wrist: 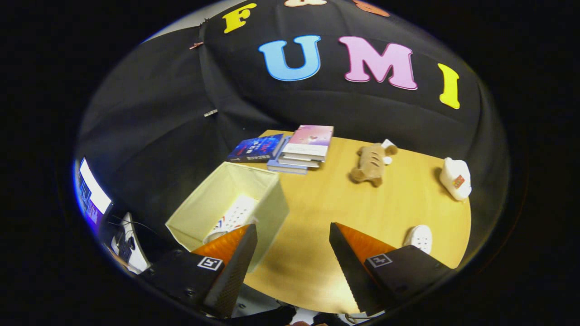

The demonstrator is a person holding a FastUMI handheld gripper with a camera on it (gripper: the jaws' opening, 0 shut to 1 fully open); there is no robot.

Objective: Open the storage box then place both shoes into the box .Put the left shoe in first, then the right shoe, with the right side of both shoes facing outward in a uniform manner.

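The gripper (292, 231) hangs above a wooden table (317, 213), fingers spread wide and empty. At ten o'clock of them stands the open storage box (267, 208) with one white shoe (233, 217) inside. The other white shoe (419, 237) lies on the table at three o'clock. Books (299, 147) and a plush toy (371, 163) lie beyond.
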